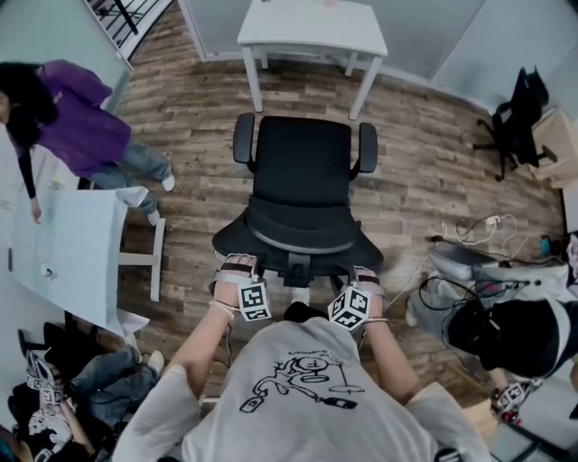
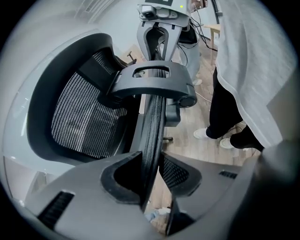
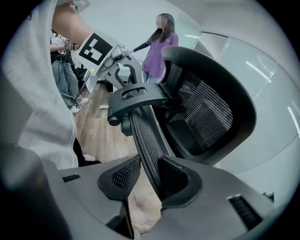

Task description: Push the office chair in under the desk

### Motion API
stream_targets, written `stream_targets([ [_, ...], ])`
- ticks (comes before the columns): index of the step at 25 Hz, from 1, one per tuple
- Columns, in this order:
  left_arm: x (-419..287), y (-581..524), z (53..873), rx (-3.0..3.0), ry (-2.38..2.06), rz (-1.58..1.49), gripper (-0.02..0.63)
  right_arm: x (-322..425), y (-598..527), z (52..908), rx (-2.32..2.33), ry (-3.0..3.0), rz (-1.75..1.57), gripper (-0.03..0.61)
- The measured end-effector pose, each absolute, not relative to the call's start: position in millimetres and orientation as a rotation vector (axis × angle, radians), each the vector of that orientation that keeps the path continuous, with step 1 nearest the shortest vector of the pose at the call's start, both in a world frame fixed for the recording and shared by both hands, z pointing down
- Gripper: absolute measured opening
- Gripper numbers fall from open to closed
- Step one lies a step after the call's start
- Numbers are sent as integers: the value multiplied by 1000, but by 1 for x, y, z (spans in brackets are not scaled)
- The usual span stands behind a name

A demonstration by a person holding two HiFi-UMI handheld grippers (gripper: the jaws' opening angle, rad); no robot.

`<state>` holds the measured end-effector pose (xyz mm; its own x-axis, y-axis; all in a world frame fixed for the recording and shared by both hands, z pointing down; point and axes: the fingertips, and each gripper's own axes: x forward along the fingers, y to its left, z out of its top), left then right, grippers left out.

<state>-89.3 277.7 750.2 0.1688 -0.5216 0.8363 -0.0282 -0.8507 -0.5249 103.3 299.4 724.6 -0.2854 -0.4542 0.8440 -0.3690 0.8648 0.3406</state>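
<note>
One office chair [image 1: 302,194]; left gripper [image 1: 237,264], right gripper [image 1: 366,272] clamp it; one desk [image 1: 312,27].

We see a wood-plank floor [image 1: 424,180]. On it the office chair [image 1: 301,194] stands at centre, the white desk [image 1: 312,27] at twelve o'clock, a second black chair [image 1: 517,117] at two, loose cables [image 1: 474,230] at three.

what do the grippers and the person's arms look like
The left gripper and right gripper have grey plastic bodies with dark, mesh-textured fingers. Each carries a cube with black-and-white square markers. The person wears a light grey short-sleeved t-shirt with a black line drawing; the forearms are bare.
</note>
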Motion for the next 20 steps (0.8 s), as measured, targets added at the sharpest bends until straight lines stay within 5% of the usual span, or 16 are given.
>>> stream_targets([
  [20,-69,208,750,-2077,587,-1786,118,124,224,723,564,-1921,-117,152],
])
